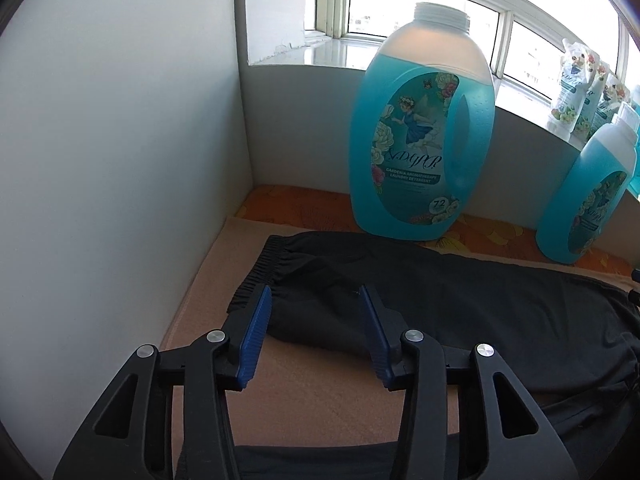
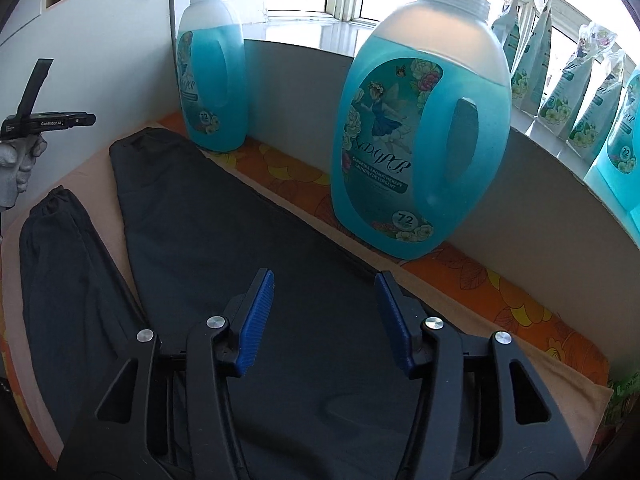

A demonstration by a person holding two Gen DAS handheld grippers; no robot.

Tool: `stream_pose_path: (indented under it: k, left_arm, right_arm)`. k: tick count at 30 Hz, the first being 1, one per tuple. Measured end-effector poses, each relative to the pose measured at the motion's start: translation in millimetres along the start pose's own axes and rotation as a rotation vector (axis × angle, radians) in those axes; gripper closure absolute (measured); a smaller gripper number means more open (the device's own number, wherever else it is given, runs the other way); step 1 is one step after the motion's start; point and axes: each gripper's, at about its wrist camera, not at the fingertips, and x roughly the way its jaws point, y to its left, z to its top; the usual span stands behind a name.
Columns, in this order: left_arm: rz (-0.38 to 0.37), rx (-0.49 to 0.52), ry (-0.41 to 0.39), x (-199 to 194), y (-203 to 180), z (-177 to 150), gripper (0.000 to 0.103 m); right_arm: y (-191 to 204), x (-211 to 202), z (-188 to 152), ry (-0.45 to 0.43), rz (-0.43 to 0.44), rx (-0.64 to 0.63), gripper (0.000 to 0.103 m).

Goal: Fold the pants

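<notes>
Two tools, both with jaws apart, nothing gripped. Left tool hovers over a cuffed leg end of the black pants; right tool above the other leg. Pants lie flat on the beige-covered table, detergent jugs behind.

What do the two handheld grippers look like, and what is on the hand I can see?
Both the left gripper and right gripper have black linkage arms with silver pivot pins and ribbed blue pads. The hand wears a light grey glove and holds a black handle with small white lettering.
</notes>
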Motion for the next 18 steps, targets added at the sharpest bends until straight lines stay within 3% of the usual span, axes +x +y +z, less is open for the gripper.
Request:
stream_pose_path:
  k: [4,13,18]
  left_arm:
    - [0.006,-0.038,0.062,40,8,19,0.06]
    - [0.06,-0.055,0.167,116,23,30,0.06]
    - [0.067,-0.048,0.196,140,23,28,0.06]
  right_arm:
    - [-22,34,-2,0.052,0.037,0.042,0.058]
    - [-37,86,-4,0.115,0.105,0.028,0.062]
    - [-34,108,-3,0.142,0.093,-0.021,0.062]
